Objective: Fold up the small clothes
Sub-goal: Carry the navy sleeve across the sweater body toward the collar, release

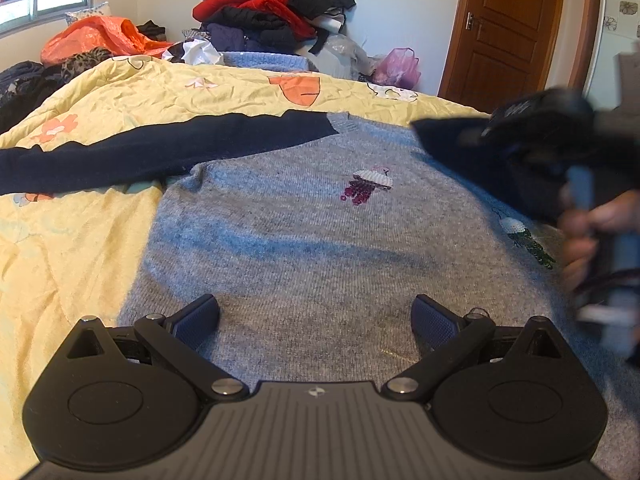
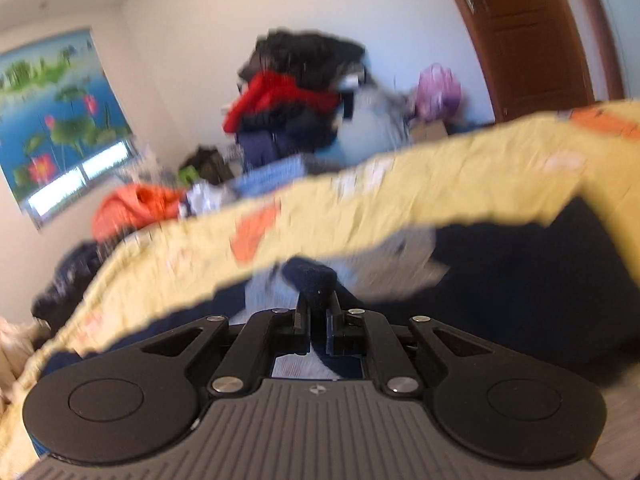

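A small grey knit sweater (image 1: 304, 240) with navy sleeves lies flat on a yellow floral quilt (image 1: 80, 240). Its left navy sleeve (image 1: 160, 152) stretches out to the left. My left gripper (image 1: 316, 320) is open and empty, low over the sweater's hem. My right gripper (image 2: 316, 312) is shut on the end of the other navy sleeve (image 2: 312, 280) and holds it lifted; it shows blurred at the right of the left wrist view (image 1: 560, 160). The right wrist view is motion-blurred.
A tall pile of red and dark clothes (image 1: 276, 12) stands behind the bed. An orange plastic bag (image 1: 96, 36) lies at the far left and a pink bag (image 1: 398, 66) by the wooden door (image 1: 508, 28).
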A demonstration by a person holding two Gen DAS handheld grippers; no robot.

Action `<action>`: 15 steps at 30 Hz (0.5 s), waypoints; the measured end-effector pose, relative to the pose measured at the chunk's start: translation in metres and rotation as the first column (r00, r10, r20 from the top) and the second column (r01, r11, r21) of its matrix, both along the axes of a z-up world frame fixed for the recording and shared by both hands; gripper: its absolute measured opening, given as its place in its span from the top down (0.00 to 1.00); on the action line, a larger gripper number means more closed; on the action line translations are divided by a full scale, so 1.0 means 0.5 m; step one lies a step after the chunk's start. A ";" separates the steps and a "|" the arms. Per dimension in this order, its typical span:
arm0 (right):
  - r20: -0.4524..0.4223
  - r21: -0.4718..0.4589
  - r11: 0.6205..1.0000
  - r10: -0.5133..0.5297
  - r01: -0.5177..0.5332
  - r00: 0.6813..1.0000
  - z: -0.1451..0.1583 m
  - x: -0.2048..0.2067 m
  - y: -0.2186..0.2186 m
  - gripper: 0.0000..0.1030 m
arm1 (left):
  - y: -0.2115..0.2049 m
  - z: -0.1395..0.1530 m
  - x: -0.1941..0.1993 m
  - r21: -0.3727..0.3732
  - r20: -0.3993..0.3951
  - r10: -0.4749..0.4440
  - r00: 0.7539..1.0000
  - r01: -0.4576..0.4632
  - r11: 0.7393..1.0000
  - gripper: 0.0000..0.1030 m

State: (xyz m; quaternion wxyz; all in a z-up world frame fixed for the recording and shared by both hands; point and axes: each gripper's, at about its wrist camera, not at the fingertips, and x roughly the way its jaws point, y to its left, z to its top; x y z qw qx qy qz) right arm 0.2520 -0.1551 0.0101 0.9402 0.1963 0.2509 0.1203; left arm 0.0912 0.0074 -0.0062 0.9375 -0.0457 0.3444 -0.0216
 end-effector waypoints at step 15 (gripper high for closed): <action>-0.011 0.093 0.994 -0.056 0.057 0.998 -0.022 -0.128 -0.046 0.41 | 0.003 0.000 -0.003 -0.009 0.004 0.007 1.000 -0.007 1.000 0.00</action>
